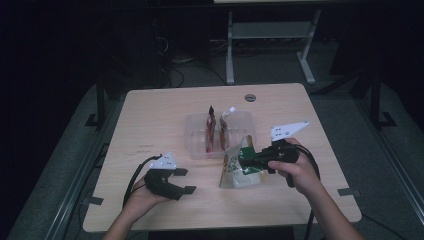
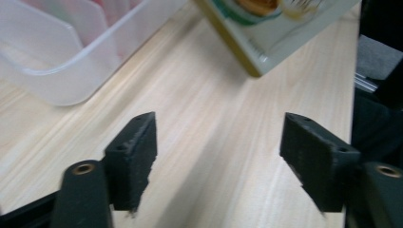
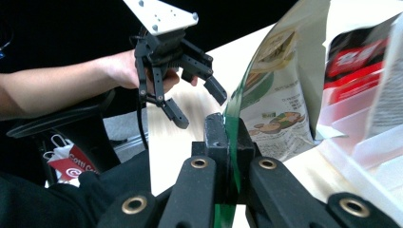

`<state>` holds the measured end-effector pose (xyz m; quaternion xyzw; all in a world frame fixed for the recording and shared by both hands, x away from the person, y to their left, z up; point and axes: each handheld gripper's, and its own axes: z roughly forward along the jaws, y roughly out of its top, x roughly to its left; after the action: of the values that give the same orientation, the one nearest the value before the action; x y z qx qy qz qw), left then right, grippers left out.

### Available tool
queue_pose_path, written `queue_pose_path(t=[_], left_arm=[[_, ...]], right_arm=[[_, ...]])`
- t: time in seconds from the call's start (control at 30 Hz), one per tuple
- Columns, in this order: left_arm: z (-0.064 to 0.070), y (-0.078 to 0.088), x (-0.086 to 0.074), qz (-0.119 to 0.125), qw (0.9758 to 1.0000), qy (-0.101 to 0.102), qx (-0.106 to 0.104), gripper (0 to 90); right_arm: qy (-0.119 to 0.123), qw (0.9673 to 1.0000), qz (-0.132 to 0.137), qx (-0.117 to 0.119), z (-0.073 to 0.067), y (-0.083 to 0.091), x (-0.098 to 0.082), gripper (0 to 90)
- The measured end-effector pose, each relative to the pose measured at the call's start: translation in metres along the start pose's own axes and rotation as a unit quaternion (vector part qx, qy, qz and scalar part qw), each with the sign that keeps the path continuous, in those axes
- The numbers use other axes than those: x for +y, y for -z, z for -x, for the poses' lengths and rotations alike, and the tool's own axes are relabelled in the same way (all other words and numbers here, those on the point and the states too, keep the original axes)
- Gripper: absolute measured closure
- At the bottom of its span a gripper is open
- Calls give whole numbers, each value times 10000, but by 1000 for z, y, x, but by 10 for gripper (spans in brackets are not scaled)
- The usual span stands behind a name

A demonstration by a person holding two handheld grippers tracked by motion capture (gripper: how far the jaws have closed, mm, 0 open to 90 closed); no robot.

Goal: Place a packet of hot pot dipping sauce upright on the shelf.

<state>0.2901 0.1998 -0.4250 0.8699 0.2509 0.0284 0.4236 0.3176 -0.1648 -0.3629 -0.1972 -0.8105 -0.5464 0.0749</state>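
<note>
Here your right gripper (image 1: 248, 161) pinches the green snack pouch (image 1: 239, 169) upright just before the clear bin (image 1: 196, 131), while your left gripper (image 1: 184, 181), jaws spread empty, sits well left.

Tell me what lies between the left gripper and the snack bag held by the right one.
Nothing: bare wooden table separates the open left gripper from the snack bag, clearest in the high view. The clear bin sits farther back.

Both grippers, left gripper (image 1: 184, 181) and right gripper (image 3: 227, 137), have black jaws, brass-ringed pivots, white screw-holed top plates and black cables.
</note>
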Motion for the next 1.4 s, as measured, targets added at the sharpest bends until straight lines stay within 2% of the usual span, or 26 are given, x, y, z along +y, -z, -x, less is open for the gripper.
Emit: queue_pose_path(t=[0.1, 0.43, 0.8, 1.0, 1.27, 1.4], left_arm=[[-1, -2, 0, -30, 10000, -44, -9, 235], [-1, -7, 0, -115, 9998, -146, -64, 225], [-2, -5, 0, -70, 9999, -86, -64, 216], [-2, -6, 0, -88, 9999, -100, -62, 215], [-2, -7, 1, -94, 9999, -119, -67, 214], [-2, -7, 0, -89, 9999, -84, -73, 215]], right_arm=[[14, 9999, 55, -117, 2, 8, 6, 900], [21, 9990, 246, -375, 15, 25, 18, 900], [18, 9964, 434, -728, 33, 41, 35, 900], [-89, 9946, 500, -909, 48, 51, 42, 900], [-163, 9929, 420, -1101, 64, 51, 48, 900], [-225, 9928, 401, -1102, 69, 48, 48, 900]])
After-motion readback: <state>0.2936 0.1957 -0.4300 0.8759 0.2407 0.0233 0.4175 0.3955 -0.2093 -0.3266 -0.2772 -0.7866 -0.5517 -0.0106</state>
